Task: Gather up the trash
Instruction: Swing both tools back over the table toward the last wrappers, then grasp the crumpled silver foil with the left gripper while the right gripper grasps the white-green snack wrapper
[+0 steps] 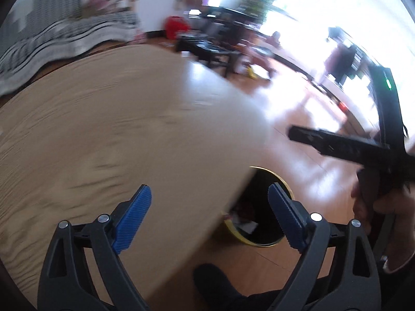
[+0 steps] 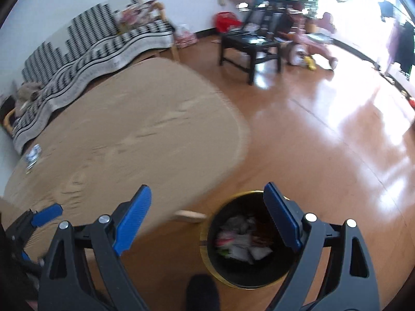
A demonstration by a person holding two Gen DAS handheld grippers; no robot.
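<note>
A black trash bin with a gold rim (image 2: pixel 234 277) stands on the wood floor beside the round tan table (image 2: pixel 124 140); crumpled wrappers (image 2: pixel 241 243) lie inside it. My right gripper (image 2: pixel 207 195) is open and empty, hovering above the bin. My left gripper (image 1: pixel 208 194) is open and empty over the table's edge (image 1: pixel 129 119), with the bin (image 1: pixel 262 235) partly hidden under that edge. A crumpled blue-white wrapper (image 2: pixel 33 155) lies at the table's far left. The left gripper also shows in the right wrist view (image 2: pixel 46 215).
A striped sofa (image 2: pixel 85 49) stands behind the table. A dark low table (image 2: pixel 250 49) and a red bag (image 2: pixel 225 20) are across the floor. My dark foot (image 2: pixel 202 292) is near the bin. The right gripper's body (image 1: pixel 350 147) shows at right.
</note>
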